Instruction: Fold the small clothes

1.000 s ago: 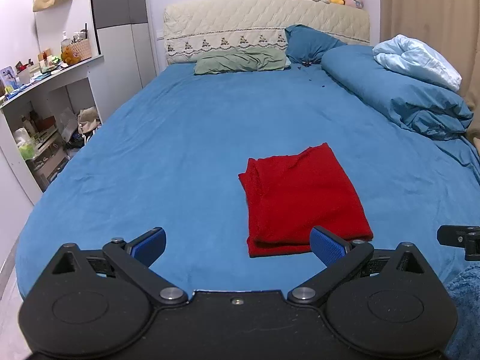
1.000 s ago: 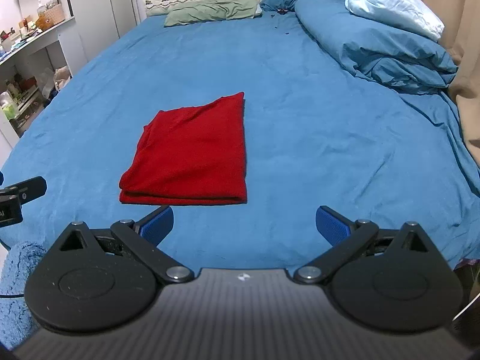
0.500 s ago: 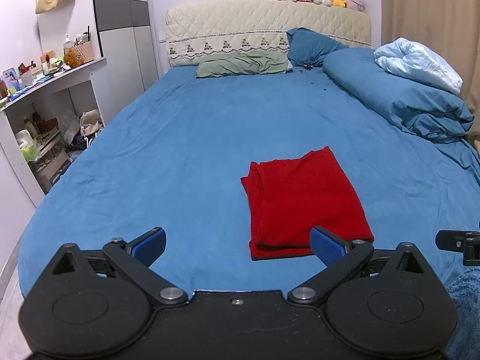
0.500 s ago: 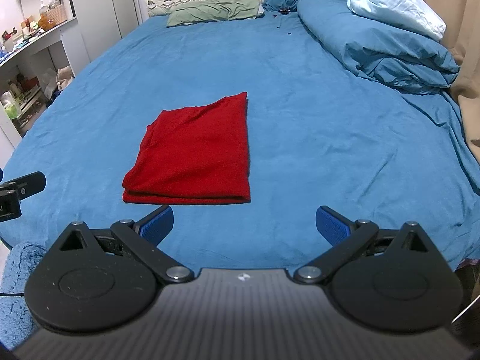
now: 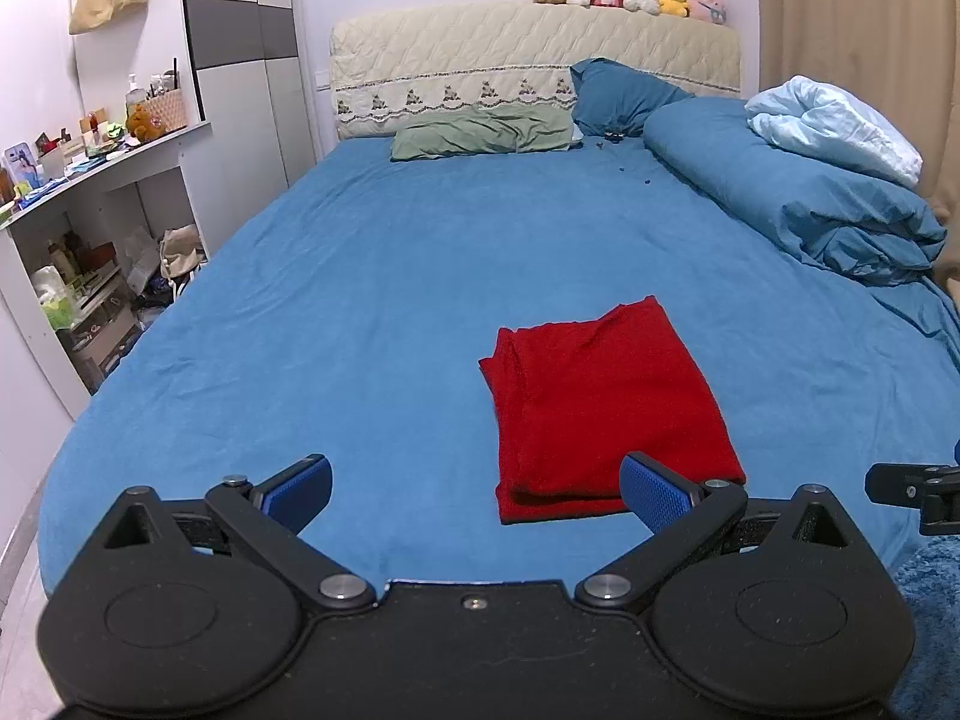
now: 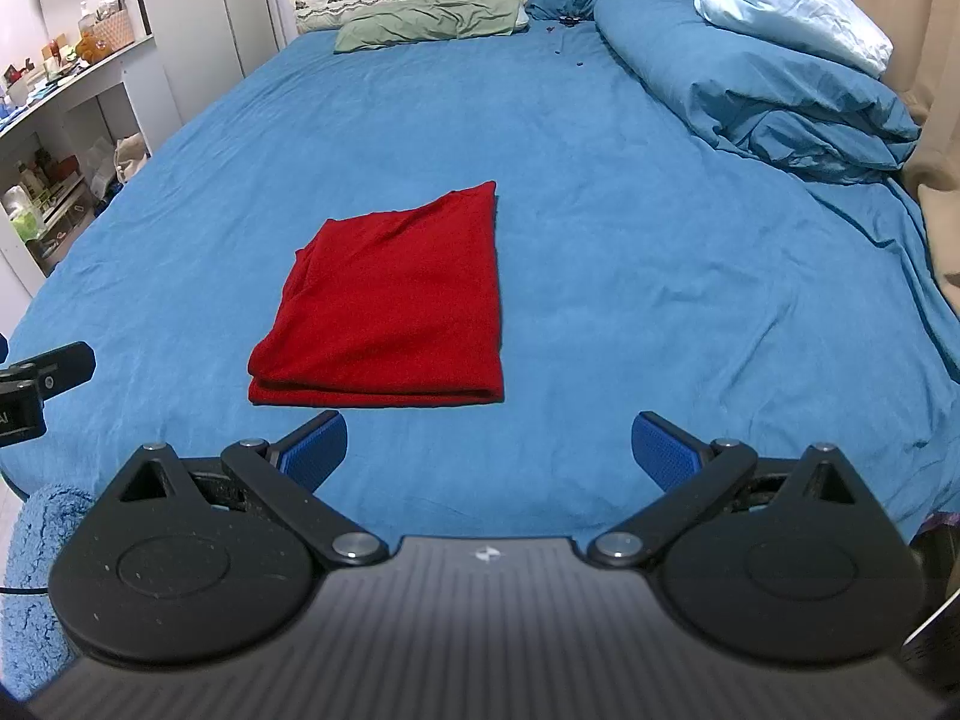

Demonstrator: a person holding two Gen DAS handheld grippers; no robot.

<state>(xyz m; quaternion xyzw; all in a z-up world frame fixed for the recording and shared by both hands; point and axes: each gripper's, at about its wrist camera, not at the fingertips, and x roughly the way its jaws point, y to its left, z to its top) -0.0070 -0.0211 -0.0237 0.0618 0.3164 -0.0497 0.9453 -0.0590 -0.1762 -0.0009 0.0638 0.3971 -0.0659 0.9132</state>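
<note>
The left gripper [image 5: 474, 489] is spread wide and holds nothing, just short of the near edge of the cloth [image 5: 606, 402]. The right gripper [image 6: 489, 444] is likewise released, near the bed's [image 6: 600, 210] front edge. The red cloth [image 6: 390, 306] lies folded flat on the bed, its long axis running toward the headboard [image 5: 534, 60], the doubled fold edge facing the grippers.
</note>
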